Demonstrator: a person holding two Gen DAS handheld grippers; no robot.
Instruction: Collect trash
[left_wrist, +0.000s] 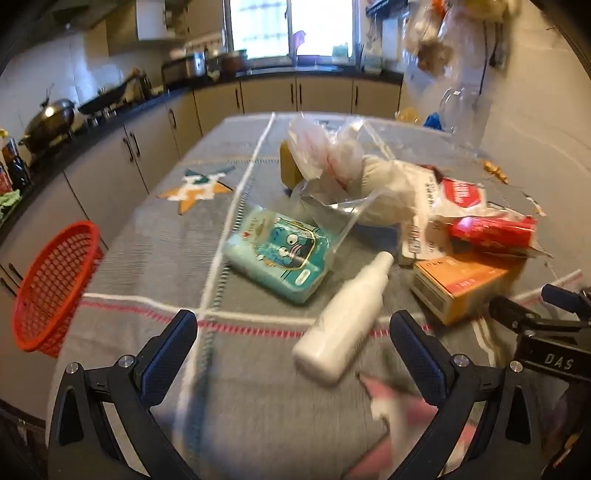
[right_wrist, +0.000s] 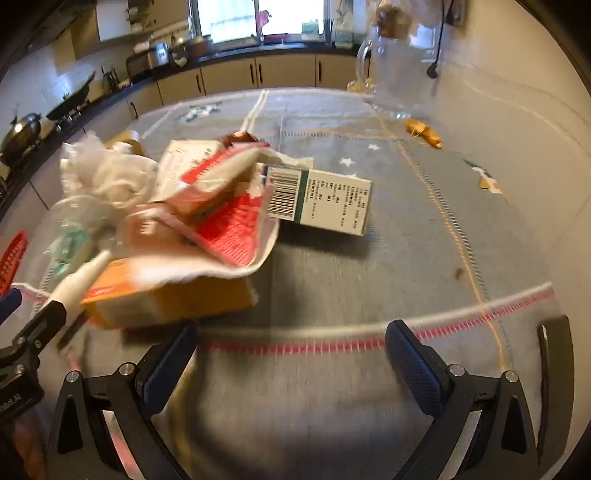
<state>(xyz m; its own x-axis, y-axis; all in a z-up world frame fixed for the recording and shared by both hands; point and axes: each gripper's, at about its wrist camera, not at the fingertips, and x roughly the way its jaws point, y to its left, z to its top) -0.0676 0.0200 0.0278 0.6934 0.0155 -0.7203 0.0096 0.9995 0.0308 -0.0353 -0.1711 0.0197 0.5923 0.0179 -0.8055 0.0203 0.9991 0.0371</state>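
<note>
On the table: grey cloth (left_wrist: 147, 240) with white and red stitched lines, and the trash is piled from the middle out toward 3 o'clock in the left wrist view.
Left gripper (left_wrist: 293, 338): jaws wide apart, nothing between the pads, just cloth under them. The white bottle (left_wrist: 343, 321) lies on its side close ahead, cap pointing to about 1 o'clock, its base nearest the right finger but not touching as far as I can see.
Right gripper (right_wrist: 291, 349): also spread wide and empty, over bare cloth. The pile sits at 10 to 11 o'clock from it.
Basket: red mesh basket (left_wrist: 55, 288) at 9 o'clock in the left view, tipped on its side at the table edge, partly cut off. Only a sliver of it shows in the right view.
Pile: teal cartoon packet (left_wrist: 280, 254) half under a clear plastic bag (left_wrist: 328, 166), orange box (left_wrist: 461, 284), red-and-white wrapper (right_wrist: 225, 218) draped over that box, white box with a barcode (right_wrist: 321, 199).
Hard to make out: the crumpled white stuff (right_wrist: 110, 177) could be tissue or plastic, can't tell. A brownish thing behind the bag is mostly hidden. The pink blur at 5 o'clock in the left view is unreadable.
Far side: glass jug (right_wrist: 395, 70) at 1 o'clock, smeared by motion.
</note>
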